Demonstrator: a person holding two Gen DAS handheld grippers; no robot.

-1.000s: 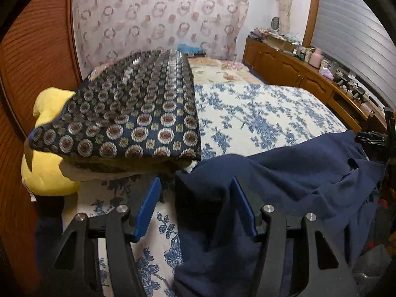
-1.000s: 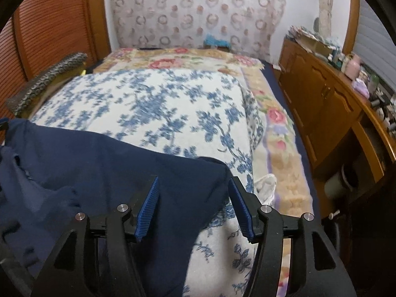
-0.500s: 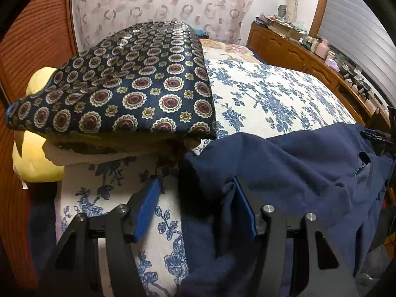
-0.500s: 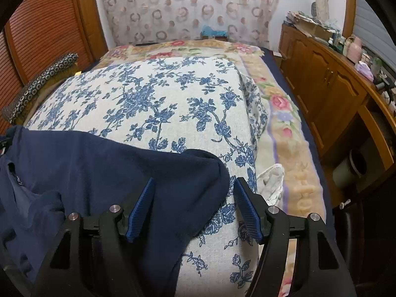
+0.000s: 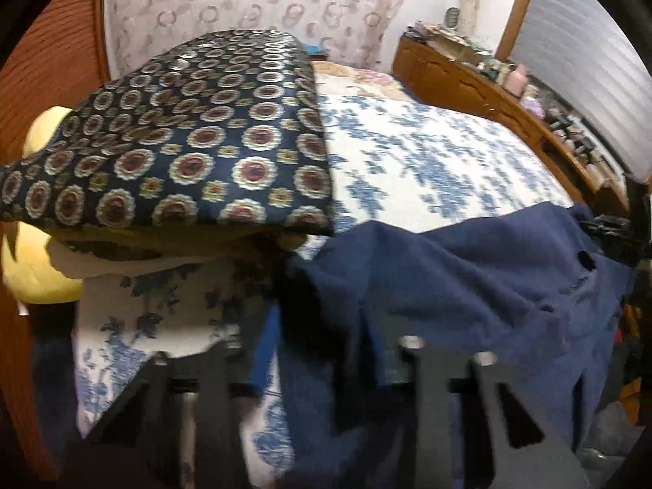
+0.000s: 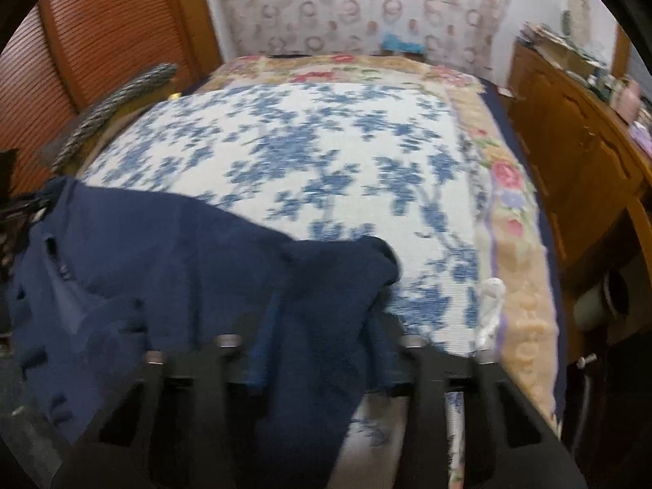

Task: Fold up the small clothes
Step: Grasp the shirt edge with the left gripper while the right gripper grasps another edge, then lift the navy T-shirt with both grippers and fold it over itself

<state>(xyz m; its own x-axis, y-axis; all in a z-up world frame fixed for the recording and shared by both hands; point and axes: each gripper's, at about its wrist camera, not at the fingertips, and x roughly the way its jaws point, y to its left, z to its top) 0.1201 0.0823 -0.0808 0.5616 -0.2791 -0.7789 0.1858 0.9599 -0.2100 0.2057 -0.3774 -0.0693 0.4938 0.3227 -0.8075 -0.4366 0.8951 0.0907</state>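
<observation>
Soft navy garment (image 5: 468, 281), creased, draped over floral quilt (image 5: 428, 163). Left gripper (image 5: 322, 338) and right gripper (image 6: 322, 326) angled down, jaws closing, bunched cloth between.

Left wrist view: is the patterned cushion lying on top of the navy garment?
No. The patterned cushion sits left of the navy garment, resting on other bedding.

Garment (image 5: 468, 277) lay across the near end of the bed (image 5: 428, 163), hanging off the near edge. In the left wrist view a cushion (image 5: 183, 155) sat at 10 o'clock from it, stacked on a pillow (image 5: 36, 252), just beside the garment's left corner. Cabinet (image 5: 468, 77) ran along the bed's right side, toward 2 o'clock. Curtain (image 5: 252, 4) hung behind the bed at 12.
</observation>
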